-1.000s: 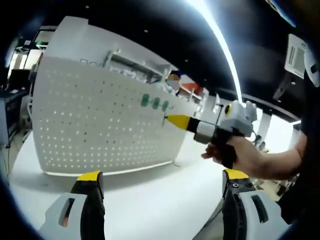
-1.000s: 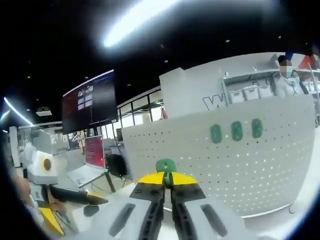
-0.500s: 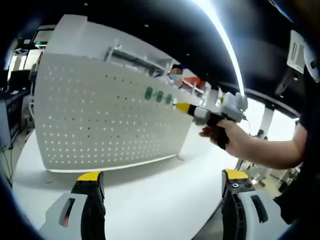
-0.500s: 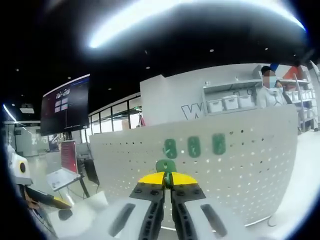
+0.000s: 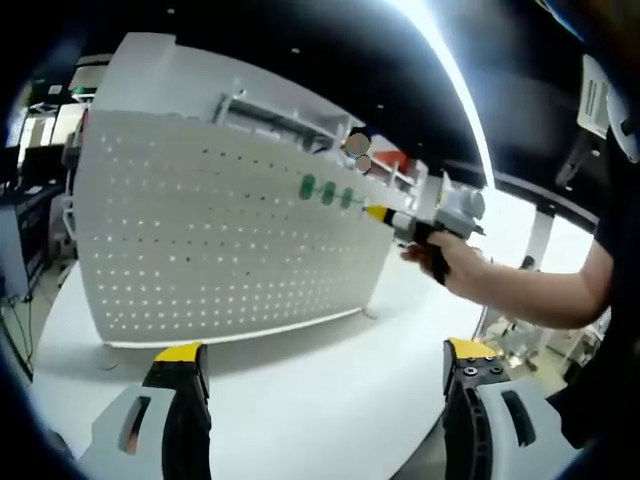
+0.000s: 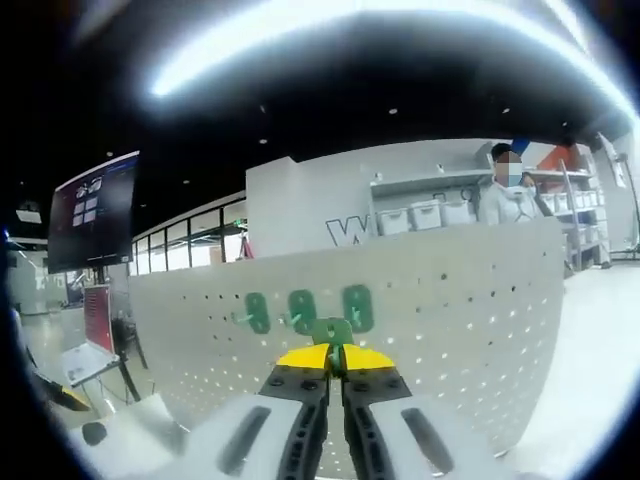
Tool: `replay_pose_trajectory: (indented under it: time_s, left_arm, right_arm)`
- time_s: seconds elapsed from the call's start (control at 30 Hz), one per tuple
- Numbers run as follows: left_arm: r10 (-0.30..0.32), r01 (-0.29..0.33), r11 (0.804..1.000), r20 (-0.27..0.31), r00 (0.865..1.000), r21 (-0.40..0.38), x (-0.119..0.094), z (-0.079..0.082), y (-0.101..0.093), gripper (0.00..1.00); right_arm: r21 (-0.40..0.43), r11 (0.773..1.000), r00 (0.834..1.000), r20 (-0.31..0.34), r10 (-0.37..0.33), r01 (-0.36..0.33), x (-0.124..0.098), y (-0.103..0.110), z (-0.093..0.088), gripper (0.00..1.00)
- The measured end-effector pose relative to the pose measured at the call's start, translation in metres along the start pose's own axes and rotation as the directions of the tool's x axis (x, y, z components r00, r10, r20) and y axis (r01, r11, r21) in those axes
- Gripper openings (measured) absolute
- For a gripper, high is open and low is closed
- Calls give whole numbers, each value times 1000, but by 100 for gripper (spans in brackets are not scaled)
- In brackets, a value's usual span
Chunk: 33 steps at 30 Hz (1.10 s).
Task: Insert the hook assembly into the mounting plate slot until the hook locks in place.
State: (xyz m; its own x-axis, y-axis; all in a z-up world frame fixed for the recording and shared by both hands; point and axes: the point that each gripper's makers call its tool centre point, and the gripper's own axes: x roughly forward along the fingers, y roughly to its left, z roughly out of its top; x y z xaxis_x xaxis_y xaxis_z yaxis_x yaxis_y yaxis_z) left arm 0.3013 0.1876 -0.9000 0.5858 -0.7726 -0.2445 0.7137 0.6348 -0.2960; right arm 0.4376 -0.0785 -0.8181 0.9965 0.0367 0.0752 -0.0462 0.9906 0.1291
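Pinching a small green plastic hook assembly (image 6: pixel 331 331) between its yellow-tipped jaws, my right gripper (image 6: pixel 335 358) sits low in the centre of the right gripper view, just before the white perforated mounting plate (image 6: pixel 450 300). I count three green hooks (image 6: pixel 301 308) already seated in a row on that plate, directly above the held one. My left gripper (image 5: pixel 322 360) stands spread wide and unladen over the white round table (image 5: pixel 300 400).

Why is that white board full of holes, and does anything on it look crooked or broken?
Nothing stands out. The white pegboard stands upright on the table, with three green hooks in a level row. The right gripper holds another green hook just in front of that row.
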Motion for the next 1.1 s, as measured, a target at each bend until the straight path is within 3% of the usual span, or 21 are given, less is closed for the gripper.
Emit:
replay_pose_trajectory:
  time_s: [0.63, 1.1]
  left_arm:
    - [22, -22, 1000, -16, 1000, -8, -2, -4, 11, 98]
    - [32, -33, 999, -28, 999, -27, -2, -10, 15, 98]
  right_arm:
    - [4, 994, 991, 66, -112, 112, 27, -49, 16, 0]
    - [-18, 993, 989, 93, -118, 120, 39, -54, 23, 0]
